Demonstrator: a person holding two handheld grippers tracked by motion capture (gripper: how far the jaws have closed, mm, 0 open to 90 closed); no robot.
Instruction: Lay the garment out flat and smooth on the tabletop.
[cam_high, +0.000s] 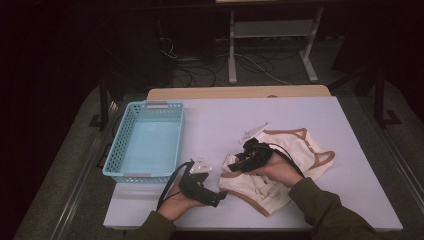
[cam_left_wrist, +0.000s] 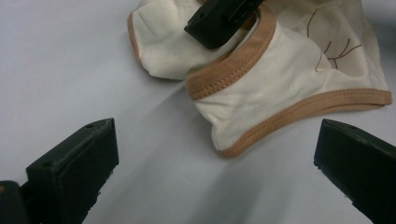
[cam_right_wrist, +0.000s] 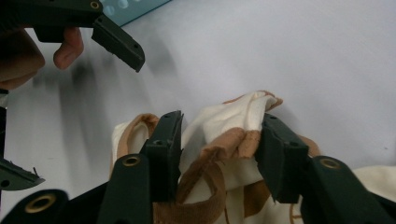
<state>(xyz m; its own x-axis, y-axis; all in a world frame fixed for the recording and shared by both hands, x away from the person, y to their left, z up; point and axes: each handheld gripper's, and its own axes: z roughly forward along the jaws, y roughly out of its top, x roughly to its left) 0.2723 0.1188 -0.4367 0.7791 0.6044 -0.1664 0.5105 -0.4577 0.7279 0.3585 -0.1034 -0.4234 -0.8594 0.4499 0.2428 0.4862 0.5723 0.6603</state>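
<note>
My right tongs (cam_right_wrist: 217, 154) sit at the middle of the high view, down on the left end of the cream garment (cam_high: 295, 160) that lies on the right half of the white table (cam_high: 220, 125). In the right gripper view a bunched fold with its tan trim stands between the two jaws; the right jaw touches the cloth, while the left jaw looks just shy of it, so I count the tongs as half closed around the fold and not yet clamped on it. My left tongs (cam_left_wrist: 217, 163) hang wide apart and empty near the bottom centre of the high view, aimed at the garment's nearest edge, low in the middle of that view.

The risks as I judge them: the fold is thin and springy, so if I lift before the jaws bite, it could slide out and flop back. I may also catch only the trim band, which would stretch or peel away and leave the body dragging on the table. The blue basket (cam_high: 145, 142) sits at the left, well apart from the garment, so a loose hold could drop it short, and trailing cloth could snag on the rim or on my left tongs.
</note>
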